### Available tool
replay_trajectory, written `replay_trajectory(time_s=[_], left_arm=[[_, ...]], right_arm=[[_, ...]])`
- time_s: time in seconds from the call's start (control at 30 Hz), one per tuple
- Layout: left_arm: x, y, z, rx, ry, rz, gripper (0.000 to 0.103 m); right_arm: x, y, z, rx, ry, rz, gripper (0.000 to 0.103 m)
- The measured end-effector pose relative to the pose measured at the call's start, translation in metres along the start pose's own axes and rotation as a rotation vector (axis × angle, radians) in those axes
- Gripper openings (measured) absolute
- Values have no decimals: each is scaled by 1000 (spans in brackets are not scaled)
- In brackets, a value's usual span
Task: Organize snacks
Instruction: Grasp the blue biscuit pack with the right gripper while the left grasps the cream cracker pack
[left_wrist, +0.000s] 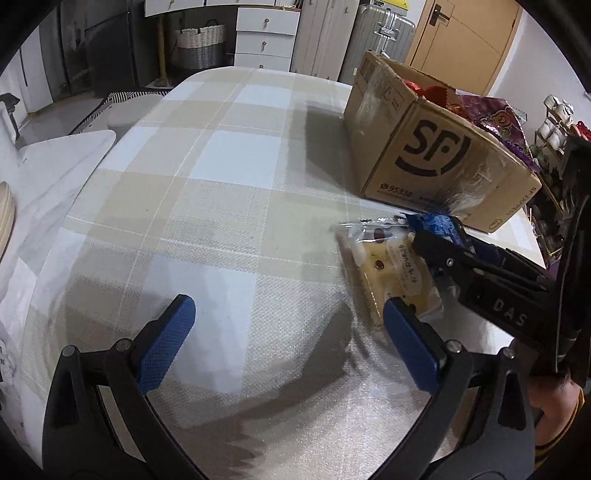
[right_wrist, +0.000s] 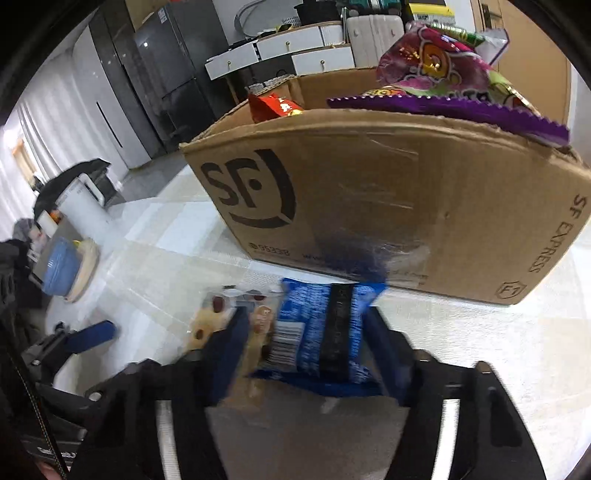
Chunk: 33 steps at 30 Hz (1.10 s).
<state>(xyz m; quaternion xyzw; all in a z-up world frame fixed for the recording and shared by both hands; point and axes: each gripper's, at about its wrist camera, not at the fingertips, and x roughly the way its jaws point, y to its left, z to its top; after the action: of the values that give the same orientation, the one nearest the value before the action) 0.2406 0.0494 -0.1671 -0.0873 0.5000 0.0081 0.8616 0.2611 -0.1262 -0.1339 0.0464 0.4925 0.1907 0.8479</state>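
A cardboard SF box (left_wrist: 436, 147) (right_wrist: 388, 206) stands on the checked tablecloth (left_wrist: 221, 206) and holds a purple snack bag (right_wrist: 443, 74) and a red pack (right_wrist: 273, 107). My right gripper (right_wrist: 310, 332) is shut on a blue snack packet (right_wrist: 325, 332), held just in front of the box; it also shows in the left wrist view (left_wrist: 439, 229). A clear-wrapped yellow pastry pack (left_wrist: 388, 273) (right_wrist: 214, 321) lies on the cloth beside it. My left gripper (left_wrist: 288, 332) is open and empty, its right finger next to the pastry pack.
A white side table (left_wrist: 55, 166) with a plate edge stands left of the cloth. A white kettle (right_wrist: 85, 206) and a blue bowl (right_wrist: 62, 269) sit to the left in the right wrist view. Drawers, a basket and a suitcase stand behind.
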Motion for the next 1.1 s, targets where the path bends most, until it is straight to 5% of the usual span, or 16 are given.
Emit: replay_trajectory(time_s=[0.77, 1.1], left_arm=[[37, -58, 32, 61, 79, 21, 102], [42, -86, 30, 118, 67, 94, 88]], right_arm=[[-80, -47, -50, 110, -190, 157, 46], [-87, -60, -51, 173, -206, 161, 46]])
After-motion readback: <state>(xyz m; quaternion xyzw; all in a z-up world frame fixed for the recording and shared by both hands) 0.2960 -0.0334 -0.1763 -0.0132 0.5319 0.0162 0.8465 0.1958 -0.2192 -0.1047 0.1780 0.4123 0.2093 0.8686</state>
